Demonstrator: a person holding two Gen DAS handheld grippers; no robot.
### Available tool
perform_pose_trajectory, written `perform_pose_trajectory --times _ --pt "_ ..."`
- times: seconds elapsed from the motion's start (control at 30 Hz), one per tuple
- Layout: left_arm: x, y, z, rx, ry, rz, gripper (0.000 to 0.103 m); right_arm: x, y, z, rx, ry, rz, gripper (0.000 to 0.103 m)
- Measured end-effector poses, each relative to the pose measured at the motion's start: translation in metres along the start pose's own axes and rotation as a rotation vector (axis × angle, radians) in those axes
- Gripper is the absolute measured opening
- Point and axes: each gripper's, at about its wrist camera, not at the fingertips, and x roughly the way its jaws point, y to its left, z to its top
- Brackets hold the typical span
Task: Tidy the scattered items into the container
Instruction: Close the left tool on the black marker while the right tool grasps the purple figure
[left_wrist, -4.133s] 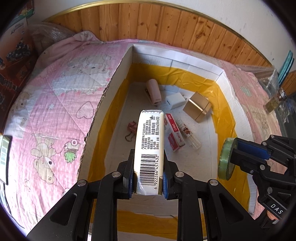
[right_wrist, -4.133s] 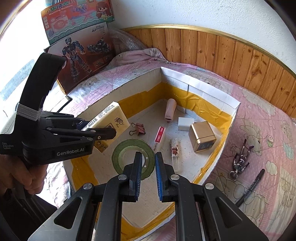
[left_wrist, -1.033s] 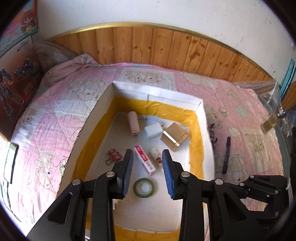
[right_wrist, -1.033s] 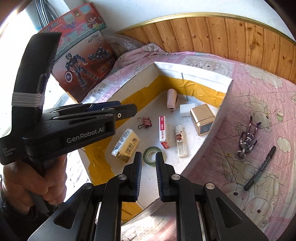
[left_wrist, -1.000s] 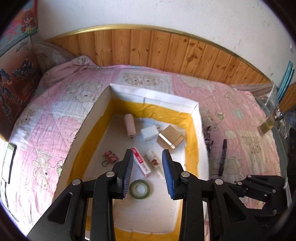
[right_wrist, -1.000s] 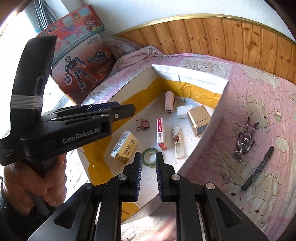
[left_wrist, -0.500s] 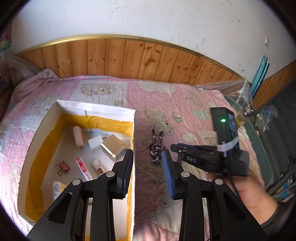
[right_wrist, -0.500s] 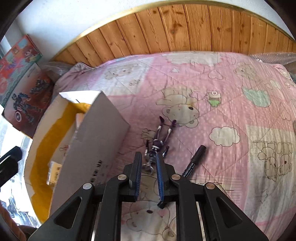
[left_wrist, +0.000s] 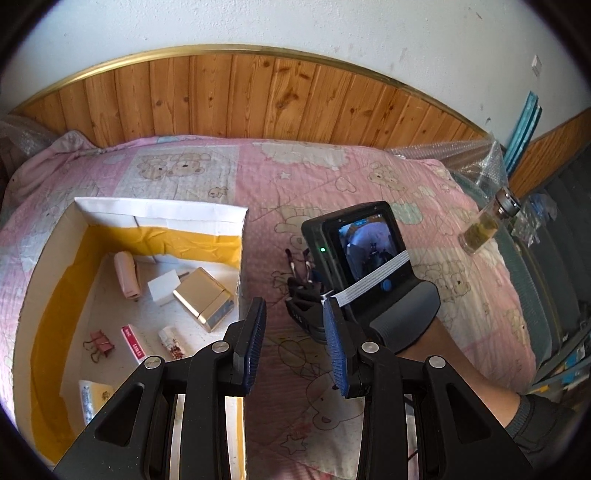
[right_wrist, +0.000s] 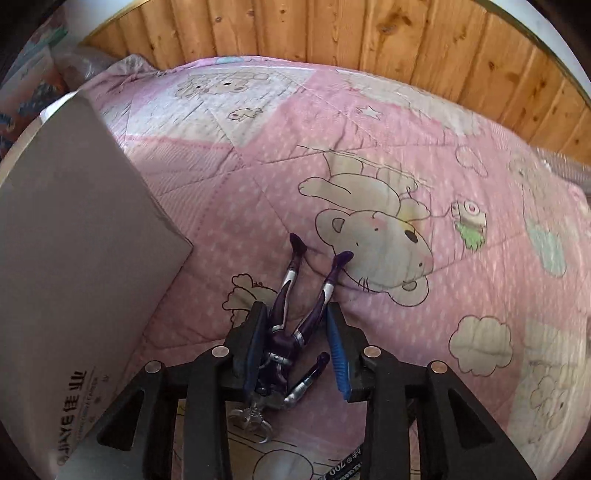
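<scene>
Both tools have swung away from the box (left_wrist: 236, 218) out over the pink bear-print bed (right_wrist: 369, 166) under the wood-panelled wall (left_wrist: 258, 96). Right tool (right_wrist: 295, 343) is opening, its fingers astride a purple toy figure (right_wrist: 284, 332) lying lengthwise, legs pointing toward the wall, unpinched. Left tool (left_wrist: 295, 347) hangs spread and empty.
</scene>
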Motion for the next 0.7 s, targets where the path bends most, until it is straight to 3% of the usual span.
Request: perform_pose_trajectory --times 0.23,0.4,0.53,0.7 --pt "0.008 -0.016 -0.004 0.029 0.009 -0.041 0.034 -0.025 -0.046 -0.004 0.163 -0.038 0.096 0.029" --pt "0.046 -0.056 -0.013 0.107 0.097 -0.093 0.034 -0.065 -0.081 -0.005 0.284 -0.068 0.134 0.029" --pt "0.1 -0.089 -0.021 0.205 0.184 -0.057 0.034 -0.101 -0.101 -0.013 0.348 -0.096 0.163 0.029" --pt "0.151 -0.087 -0.028 0.194 0.227 0.005 0.032 -0.144 -0.113 -0.038 0.374 -0.134 0.176 0.029"
